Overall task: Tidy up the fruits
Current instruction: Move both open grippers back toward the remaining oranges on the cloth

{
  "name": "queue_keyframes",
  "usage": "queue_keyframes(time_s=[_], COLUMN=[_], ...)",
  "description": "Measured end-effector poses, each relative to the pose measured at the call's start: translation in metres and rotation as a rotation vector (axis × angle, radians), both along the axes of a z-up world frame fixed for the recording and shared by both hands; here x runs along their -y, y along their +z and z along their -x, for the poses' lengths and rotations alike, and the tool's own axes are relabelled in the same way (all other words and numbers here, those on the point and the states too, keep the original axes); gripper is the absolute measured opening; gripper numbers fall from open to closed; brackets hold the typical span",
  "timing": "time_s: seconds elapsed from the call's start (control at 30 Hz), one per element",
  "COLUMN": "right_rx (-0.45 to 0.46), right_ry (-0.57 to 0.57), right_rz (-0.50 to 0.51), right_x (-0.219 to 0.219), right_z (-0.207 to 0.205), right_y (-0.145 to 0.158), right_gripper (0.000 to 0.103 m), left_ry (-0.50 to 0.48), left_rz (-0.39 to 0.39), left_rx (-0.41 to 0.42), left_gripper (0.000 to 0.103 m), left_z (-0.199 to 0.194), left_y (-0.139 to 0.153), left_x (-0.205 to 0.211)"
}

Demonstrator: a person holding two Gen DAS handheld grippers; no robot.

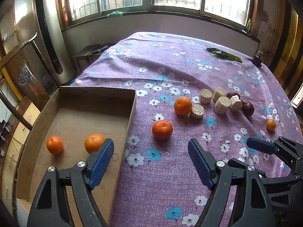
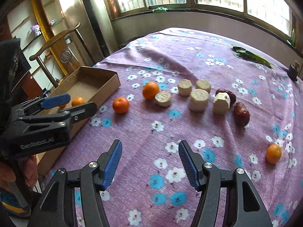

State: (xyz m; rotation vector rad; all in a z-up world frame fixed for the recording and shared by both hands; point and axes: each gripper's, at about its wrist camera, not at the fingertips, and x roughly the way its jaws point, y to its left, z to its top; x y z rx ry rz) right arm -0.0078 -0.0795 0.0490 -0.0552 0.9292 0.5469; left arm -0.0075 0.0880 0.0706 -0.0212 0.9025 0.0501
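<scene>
Above the flowered cloth point(image 1: 170, 170), both hand-held grippers point(image 1: 151, 158) point(image 2: 150, 159) agape and empty, two oranges point(image 1: 55, 145) inside cardboard box point(image 1: 98, 90).

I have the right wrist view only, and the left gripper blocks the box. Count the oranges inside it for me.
Observer: Two. One orange lies near the box's left wall, and a second orange sits apart from it, nearer the middle of the cardboard box.
Operator: Report anything else in there.
Observer: Nothing else shows on the visible floor. The near end is hidden behind the gripper.
Operator: Tell me what the left gripper holds.
Observer: Nothing. The left gripper is open, with one finger over the box and the other over the tablecloth.
</scene>
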Motion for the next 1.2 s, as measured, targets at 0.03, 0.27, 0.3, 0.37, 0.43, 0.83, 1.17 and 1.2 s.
queue_keyframes(time_s=[0.03, 0.27, 0.3, 0.37, 0.43, 0.83, 1.17, 1.2], right_rx=[-0.001, -0.005, -0.007, -0.008, -0.006, -0.002, -0.005, -0.004], right_ry=[-0.003, 0.0, 0.003, 0.008, 0.014, 0.032, 0.045, 0.044], right_rz=[0.001, 0.016, 0.017, 0.027, 0.038, 0.065, 0.077, 0.078], right_x=[0.003, 0.01, 0.01, 0.009, 0.008, 0.004, 0.002, 0.002], right_z=[0.0, -0.012, -0.014, -0.017, -0.02, -0.033, -0.036, -0.036], right_y=[-0.001, -0.005, -0.005, -0.006, -0.006, -0.004, -0.007, -0.006], right_gripper=[0.067, 0.067, 0.067, 0.067, 0.067, 0.067, 0.067, 0.067], left_ry=[-0.006, -0.003, -0.003, 0.001, -0.002, -0.045, -0.098, -0.105], left_rz=[0.012, 0.036, 0.034, 0.017, 0.004, -0.085, -0.043, -0.052], left_rx=[-0.006, -0.065, -0.068, -0.079, -0.083, -0.06, -0.057, -0.053], left_gripper=[0.08, 0.081, 0.081, 0.081, 0.081, 0.084, 0.085, 0.085], left_z=[-0.003, -0.025, -0.028, -0.035, -0.04, -0.049, -0.043, -0.042], left_y=[-0.003, -0.027, -0.029, -0.033, -0.037, -0.044, -0.041, -0.041], left_x=[0.002, 0.011, 0.012, 0.014, 0.015, 0.018, 0.011, 0.016])
